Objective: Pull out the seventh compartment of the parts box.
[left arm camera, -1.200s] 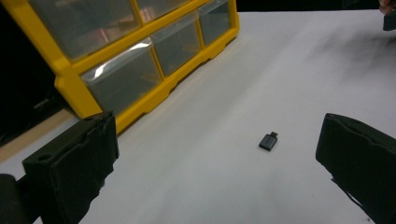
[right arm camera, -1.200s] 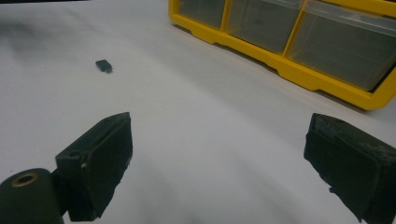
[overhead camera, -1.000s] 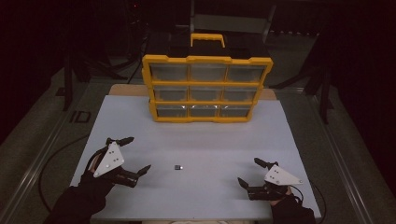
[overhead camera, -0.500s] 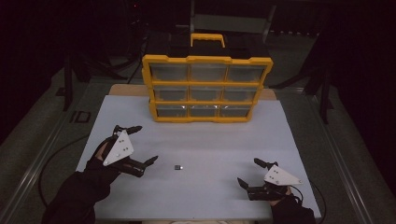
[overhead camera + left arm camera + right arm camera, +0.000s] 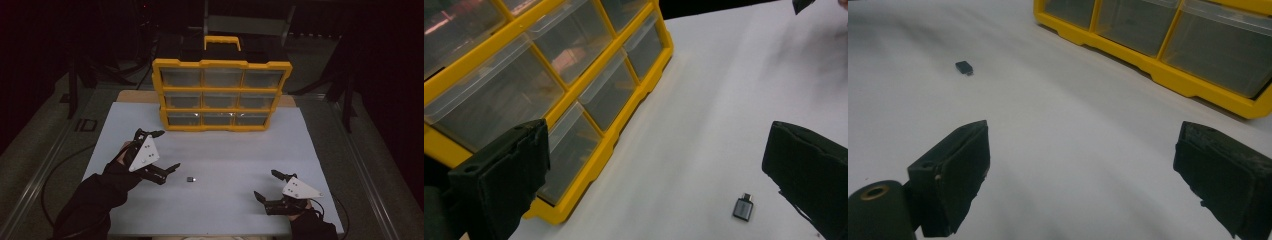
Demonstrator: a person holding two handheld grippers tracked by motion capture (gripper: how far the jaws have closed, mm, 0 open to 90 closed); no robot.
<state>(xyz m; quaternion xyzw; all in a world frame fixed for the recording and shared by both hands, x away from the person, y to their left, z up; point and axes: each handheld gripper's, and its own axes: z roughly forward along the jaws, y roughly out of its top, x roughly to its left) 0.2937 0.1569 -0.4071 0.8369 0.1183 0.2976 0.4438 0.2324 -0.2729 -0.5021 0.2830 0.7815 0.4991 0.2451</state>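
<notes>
A small dark grey adapter (image 5: 190, 179) lies flat on the white table, in front of a yellow organizer (image 5: 222, 95) with clear drawers, all closed. My left gripper (image 5: 167, 150) hovers just left of the adapter, open, nothing between its fingers. In the left gripper view the adapter (image 5: 743, 207) lies low and close to the right jaw, and the organizer (image 5: 549, 85) runs along the left. My right gripper (image 5: 265, 184) rests open near the front right of the table. In the right gripper view the adapter (image 5: 964, 66) lies far off at upper left, the organizer (image 5: 1168, 40) at upper right.
The white tabletop (image 5: 225, 150) spreads bare between the organizer and the grippers. A black carry handle area and yellow handle (image 5: 222, 41) top the organizer. A cable (image 5: 55, 170) loops on the floor left of the table.
My left gripper has lifted and moved forward and right, closer to the adapter. The right gripper and the adapter have stayed put.
</notes>
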